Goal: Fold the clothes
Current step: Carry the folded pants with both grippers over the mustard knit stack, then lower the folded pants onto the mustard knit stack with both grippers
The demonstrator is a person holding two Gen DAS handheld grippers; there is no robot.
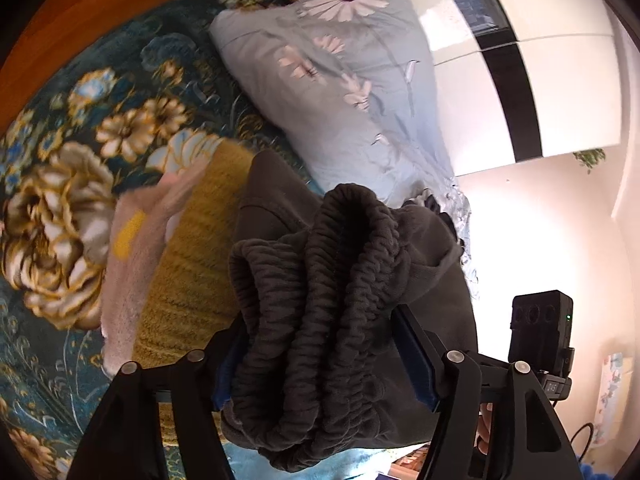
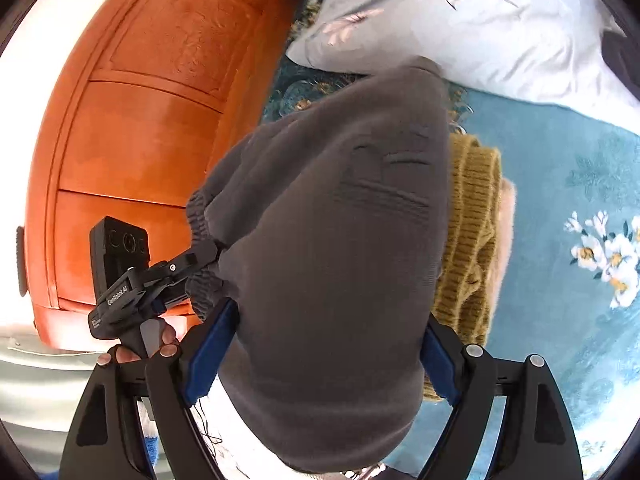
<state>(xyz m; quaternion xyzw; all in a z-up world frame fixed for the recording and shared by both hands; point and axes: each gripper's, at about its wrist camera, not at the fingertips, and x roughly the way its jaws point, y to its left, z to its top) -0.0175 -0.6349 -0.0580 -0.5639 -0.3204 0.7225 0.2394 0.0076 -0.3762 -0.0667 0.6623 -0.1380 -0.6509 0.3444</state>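
A dark grey garment (image 1: 344,280) with a gathered elastic waistband hangs above the bed, held by both grippers. My left gripper (image 1: 320,336) is shut on the bunched waistband, which fills the gap between its fingers. In the right wrist view the grey garment (image 2: 328,208) drapes forward over my right gripper (image 2: 326,344), which is shut on a thick fold of it. The left gripper (image 2: 196,264) shows there too, clamped on the waistband at the left, with a hand on its handle. The right gripper's body (image 1: 540,332) appears at the lower right of the left wrist view.
A mustard knitted sweater (image 1: 192,248) (image 2: 468,240) and a pink fluffy garment (image 1: 128,264) lie on the teal floral bedspread (image 1: 60,160) (image 2: 560,160) beneath. A pale blue floral pillow (image 1: 340,92) (image 2: 480,20) lies beyond. An orange wooden headboard (image 2: 140,140) stands left.
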